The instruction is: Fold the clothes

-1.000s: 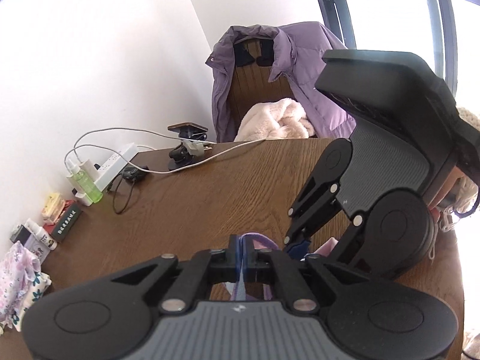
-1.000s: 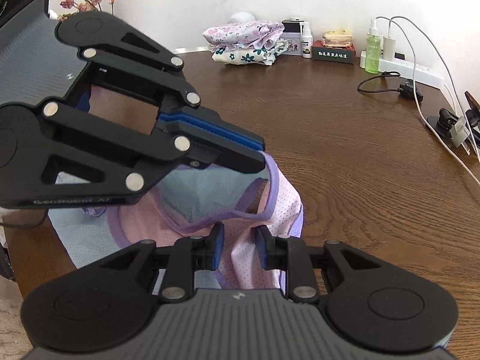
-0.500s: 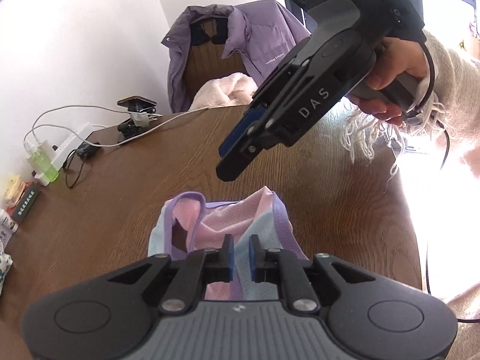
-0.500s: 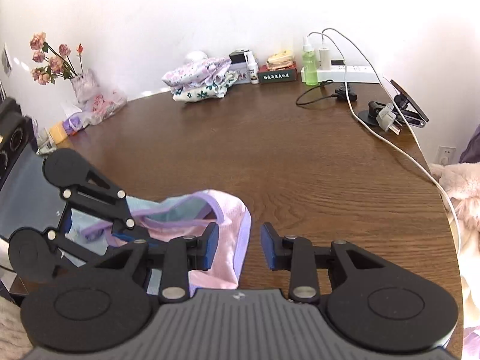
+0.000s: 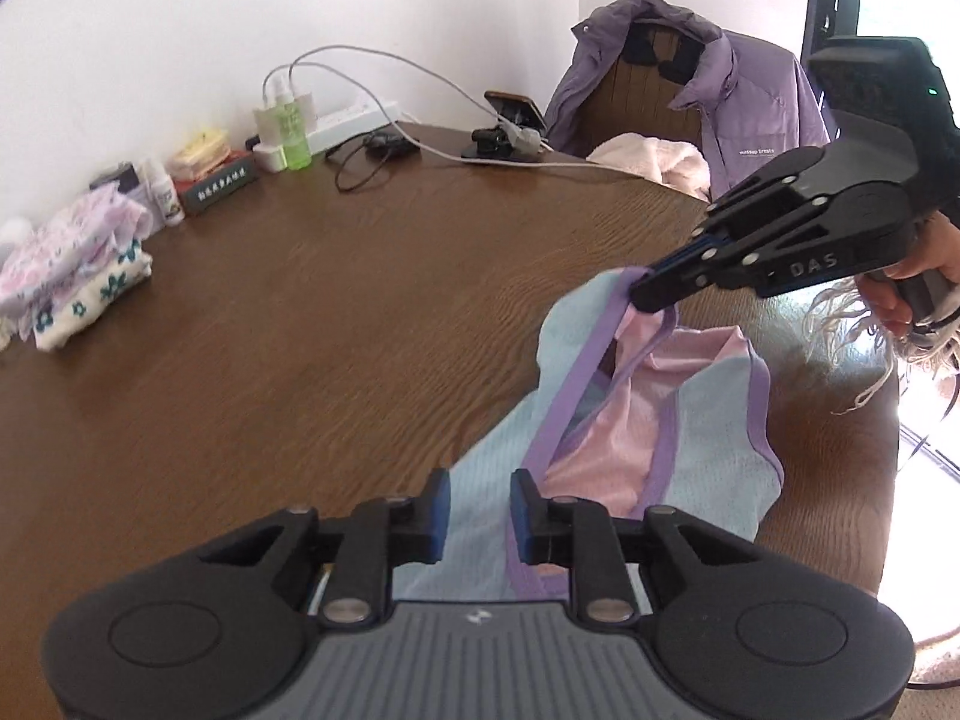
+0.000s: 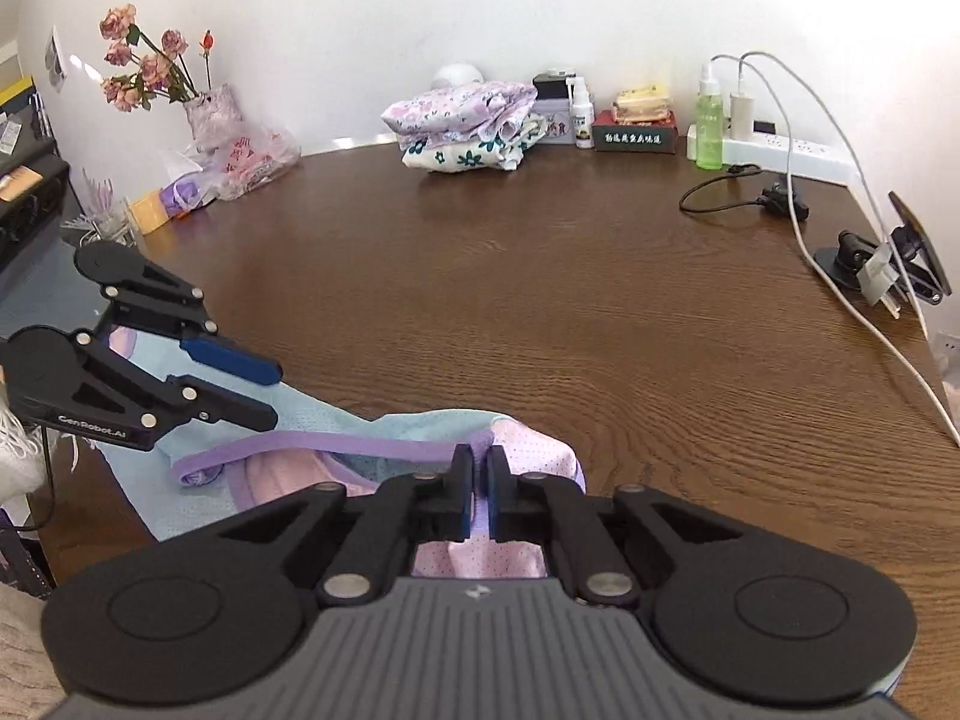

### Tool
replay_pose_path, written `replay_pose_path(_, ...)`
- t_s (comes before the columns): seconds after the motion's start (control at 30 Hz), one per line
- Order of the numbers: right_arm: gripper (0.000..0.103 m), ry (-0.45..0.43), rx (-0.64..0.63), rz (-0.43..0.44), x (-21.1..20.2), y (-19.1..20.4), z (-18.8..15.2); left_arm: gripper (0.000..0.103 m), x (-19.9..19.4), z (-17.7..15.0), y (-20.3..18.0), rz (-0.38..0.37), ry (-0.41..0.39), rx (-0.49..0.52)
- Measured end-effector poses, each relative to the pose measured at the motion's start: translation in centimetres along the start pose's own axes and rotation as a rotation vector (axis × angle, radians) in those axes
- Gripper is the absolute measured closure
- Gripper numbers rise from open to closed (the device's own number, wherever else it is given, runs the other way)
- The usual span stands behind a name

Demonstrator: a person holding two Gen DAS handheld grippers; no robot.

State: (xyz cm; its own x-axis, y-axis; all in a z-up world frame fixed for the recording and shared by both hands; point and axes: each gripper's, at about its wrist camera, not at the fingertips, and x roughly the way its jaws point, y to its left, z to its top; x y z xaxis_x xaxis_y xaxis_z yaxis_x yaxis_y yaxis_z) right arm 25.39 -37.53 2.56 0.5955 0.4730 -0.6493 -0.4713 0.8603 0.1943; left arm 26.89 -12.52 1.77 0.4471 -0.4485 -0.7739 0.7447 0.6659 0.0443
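A small pink and light-blue garment with purple trim (image 5: 678,420) lies on the brown wooden table (image 5: 300,330), near its front edge. My right gripper (image 6: 479,468) is shut on the garment's purple band and lifts that edge; it also shows in the left wrist view (image 5: 645,294), pinching the band. My left gripper (image 5: 474,507) is open, its jaws hovering over the light-blue part of the garment (image 6: 390,426) without holding it. In the right wrist view the left gripper (image 6: 267,387) sits open at the garment's left side.
A stack of folded floral clothes (image 6: 468,126) sits at the table's back edge beside small boxes and bottles (image 6: 636,120). A power strip with cables (image 6: 780,144) and a phone stand (image 6: 888,264) are at the right. A flower vase (image 6: 204,108) stands back left. A jacket-draped chair (image 5: 690,96) stands beyond the table.
My right gripper has closed on the purple band and lifted it. My left gripper has opened and let go of the garment, which now lies more spread out.
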Motion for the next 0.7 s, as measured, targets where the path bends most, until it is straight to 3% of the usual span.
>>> replay_pose_path(0.13,0.099,-0.050,0.020,-0.018,-2.6,1.7,-1.8,0.087,0.3,-1.5,0.8,-0.007,0.003,-0.053)
replay_pose_path(0.37,0.097,-0.014,0.121,-0.014,-2.2,2.4,-5.1,0.087,0.2,-2.9,1.1,-0.027,-0.023,-0.118)
replay_pose_path(0.5,0.082,-0.058,0.170,-0.006,-3.6,2.0,-4.9,0.086,-0.3,-3.0,1.2,-0.037,-0.042,-0.128)
replay_pose_path(0.7,0.080,-0.171,0.185,-0.006,-5.9,2.0,-2.8,0.086,-2.1,-3.6,1.6,-0.011,-0.107,-0.156)
